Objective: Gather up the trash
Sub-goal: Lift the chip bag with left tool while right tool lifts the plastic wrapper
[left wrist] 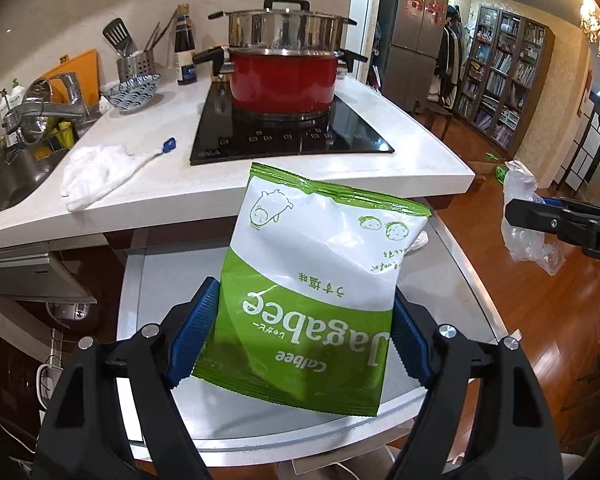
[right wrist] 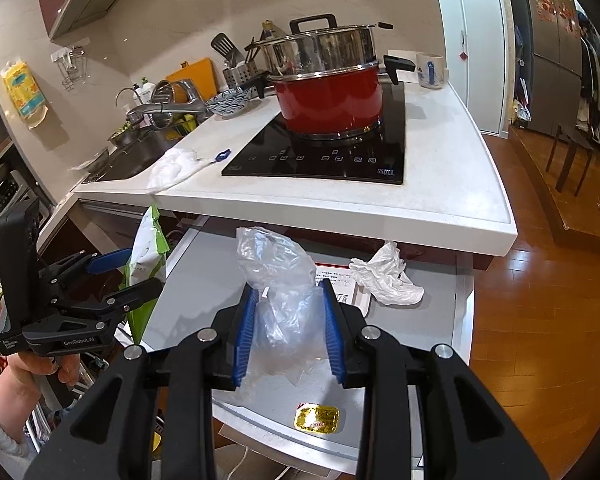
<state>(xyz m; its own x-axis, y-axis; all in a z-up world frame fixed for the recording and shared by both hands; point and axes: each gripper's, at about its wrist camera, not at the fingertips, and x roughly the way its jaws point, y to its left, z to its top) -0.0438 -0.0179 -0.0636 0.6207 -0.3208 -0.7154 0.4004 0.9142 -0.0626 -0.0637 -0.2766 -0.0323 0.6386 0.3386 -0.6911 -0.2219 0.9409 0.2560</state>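
The left gripper (left wrist: 300,344) clamps the green snack bag (left wrist: 312,280) by its edges, clear of the low desk (left wrist: 160,280), ready for disposal. The right gripper (right wrist: 290,332) pinches a clear plastic bag (right wrist: 280,280). Only the right view shows the gold wrapper (right wrist: 317,417) and crumpled tissue (right wrist: 388,276) left beyond.
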